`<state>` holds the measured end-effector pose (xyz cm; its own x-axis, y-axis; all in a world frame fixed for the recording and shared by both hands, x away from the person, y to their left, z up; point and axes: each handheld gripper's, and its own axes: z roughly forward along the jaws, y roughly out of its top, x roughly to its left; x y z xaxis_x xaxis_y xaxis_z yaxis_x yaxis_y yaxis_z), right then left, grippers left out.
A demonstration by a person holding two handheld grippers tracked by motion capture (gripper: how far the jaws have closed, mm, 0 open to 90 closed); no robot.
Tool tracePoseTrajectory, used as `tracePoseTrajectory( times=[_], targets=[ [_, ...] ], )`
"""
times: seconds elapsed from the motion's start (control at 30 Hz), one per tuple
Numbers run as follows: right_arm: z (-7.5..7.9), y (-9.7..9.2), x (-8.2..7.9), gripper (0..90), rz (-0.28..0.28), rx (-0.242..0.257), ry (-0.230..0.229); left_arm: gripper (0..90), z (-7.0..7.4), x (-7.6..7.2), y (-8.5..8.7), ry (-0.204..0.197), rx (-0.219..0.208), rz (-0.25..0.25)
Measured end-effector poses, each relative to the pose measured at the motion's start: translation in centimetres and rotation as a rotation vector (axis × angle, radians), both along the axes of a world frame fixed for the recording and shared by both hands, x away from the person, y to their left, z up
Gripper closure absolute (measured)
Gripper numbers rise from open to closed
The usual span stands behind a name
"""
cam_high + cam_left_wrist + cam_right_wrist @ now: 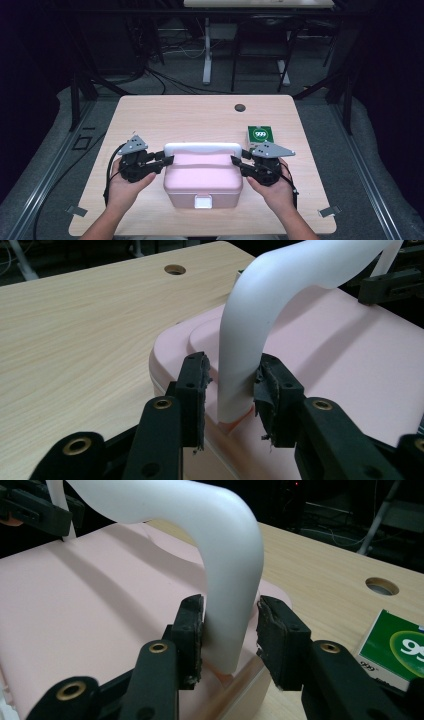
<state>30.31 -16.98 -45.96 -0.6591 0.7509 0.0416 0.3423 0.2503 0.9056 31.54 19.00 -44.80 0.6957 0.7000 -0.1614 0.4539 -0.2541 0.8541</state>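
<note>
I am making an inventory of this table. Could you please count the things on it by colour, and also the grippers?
Pink box with white handle: 1
Green box: 1
Black grippers, left gripper and right gripper, one at each end of the handle: 2
Total: 4

Pink lidded box (202, 182), white handle (202, 148) raised upright, near table's front edge, white front latch

My lab bench: a bare table (150, 120) between metal rails (45, 195). Cables (170, 82) cross the grey floor (260, 82) behind.
</note>
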Motion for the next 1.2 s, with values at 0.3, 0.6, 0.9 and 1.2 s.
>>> tracePoseTrajectory(
  times=[0.3,0.6,0.9,1.2],
  targets=[
    [-0.2,0.0,-0.2,69.7,0.031,-0.017,-0.042,60.9,0.2,-0.2,0.7,-0.002,-0.011,0.007],
    [-0.4,-0.2,0.0,70.5,0.053,0.009,-0.045,57.4,0.3,-0.8,1.3,-0.015,0.001,0.009],
    [-0.3,-0.3,-0.2,71.9,0.058,-0.006,-0.050,57.2,0.4,-1.1,1.7,-0.017,-0.003,0.017],
    [-0.2,-0.4,0.0,74.1,0.073,0.033,-0.023,57.2,0.6,-1.0,1.6,-0.022,0.006,0.012]
  ],
)
